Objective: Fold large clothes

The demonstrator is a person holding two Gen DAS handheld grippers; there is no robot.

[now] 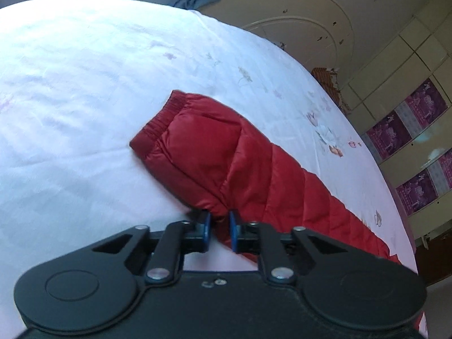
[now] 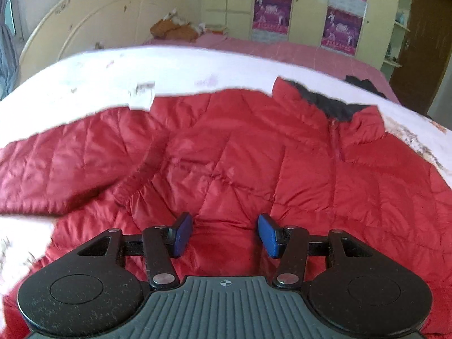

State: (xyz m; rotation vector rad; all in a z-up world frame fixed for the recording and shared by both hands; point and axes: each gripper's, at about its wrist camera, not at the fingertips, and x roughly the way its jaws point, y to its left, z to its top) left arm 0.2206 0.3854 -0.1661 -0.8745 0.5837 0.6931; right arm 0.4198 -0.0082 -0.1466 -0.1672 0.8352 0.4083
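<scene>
A: Where was the red quilted jacket (image 2: 240, 152) found?

B: It was laid flat across the white floral bedsheet (image 1: 84, 84), collar and zip turned toward the far side, with one sleeve (image 1: 214, 152) stretched out over the sheet.

A: And how were the grippers seen?

B: The left gripper (image 1: 219, 230) was narrowed around the lower edge of the sleeve, a small gap being left between the blue pads; whether the fabric was truly pinched could not be told. The right gripper (image 2: 226, 233) was held released, jaws wide, just above the jacket's body.

A: How was the step judged best done?

B: The sleeve would be best gripped through both layers near its seam, lifted only slightly, and carried across the chest so that the padding is not bunched. The body could be pressed down by the right gripper while that is done.

A: Was anything noted in the way?

B: Little on the sheet itself. A headboard (image 2: 93, 19), orange fabric (image 2: 175, 29) on the pink bedcover (image 2: 296, 53) and a wardrobe with posters (image 2: 272, 11) were seen well apart from the jacket. Slippery, puffy fabric was judged the main risk.
</scene>
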